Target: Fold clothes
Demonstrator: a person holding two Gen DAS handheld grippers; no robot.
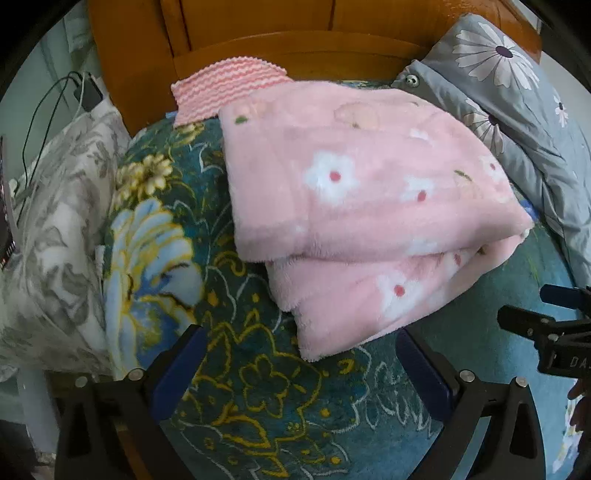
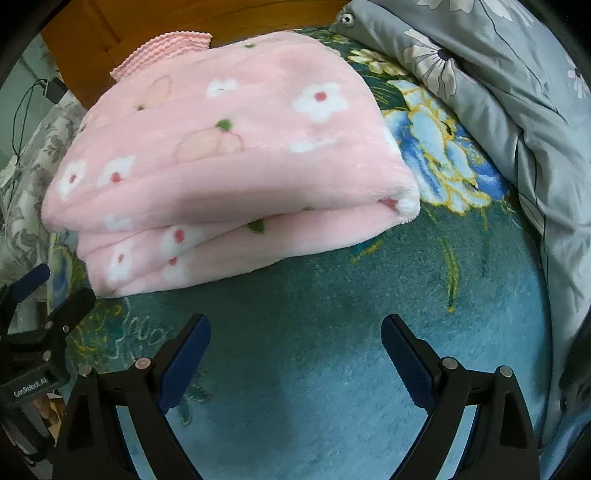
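Folded pink fleece garment [image 1: 369,206] lies on teal floral blanket [image 1: 258,387], ribbed cuff [image 1: 225,88] toward wooden headboard [image 1: 258,22]. Left gripper [image 1: 301,354] released, jaws spread, near garment's front corner, not touching. Right gripper [image 2: 295,343] released, empty, over bare blanket just short of garment's folded edge. Grey flowered pillow [image 2: 498,92] to right.

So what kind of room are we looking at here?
Most likely a bedroom: a wooden headboard, a grey daisy-print pillow and a teal floral blanket spread as bedding, with folded pink fleece clothing on top.
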